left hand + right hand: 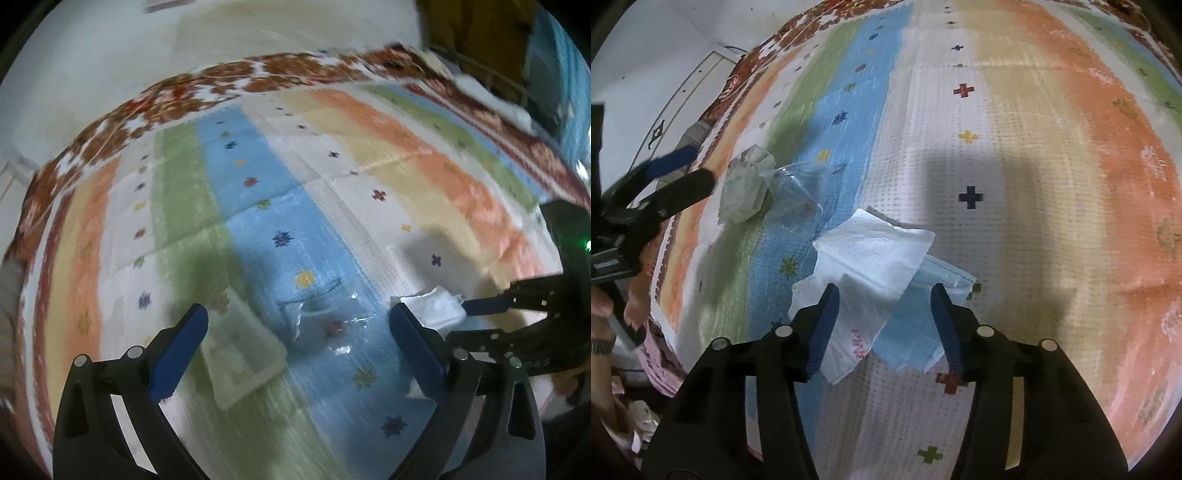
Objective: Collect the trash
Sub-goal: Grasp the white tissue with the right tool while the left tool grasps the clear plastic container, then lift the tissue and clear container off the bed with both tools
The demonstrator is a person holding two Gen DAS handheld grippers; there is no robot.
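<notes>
Only the right wrist view shows a blue face mask (916, 332) under the white tissue (871, 254), both between the right gripper (886, 295) jaws, apart. The left gripper (299, 325), spread wide, hovers above clear plastic wrap (325, 314) beside crumpled paper (240, 343).

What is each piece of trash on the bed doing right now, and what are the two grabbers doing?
White tissue: flat, unfolded, lying on the face mask.
Blue face mask: flat on the bedspread, partly under the tissue.
Crumpled paper: balled up, lying loose.
Clear plastic wrapper: crinkled, touching the crumpled paper.
Right hand-held gripper: open, fingers either side of the tissue and mask.
Left hand-held gripper: open, above the wrapper, holding nothing.
</notes>
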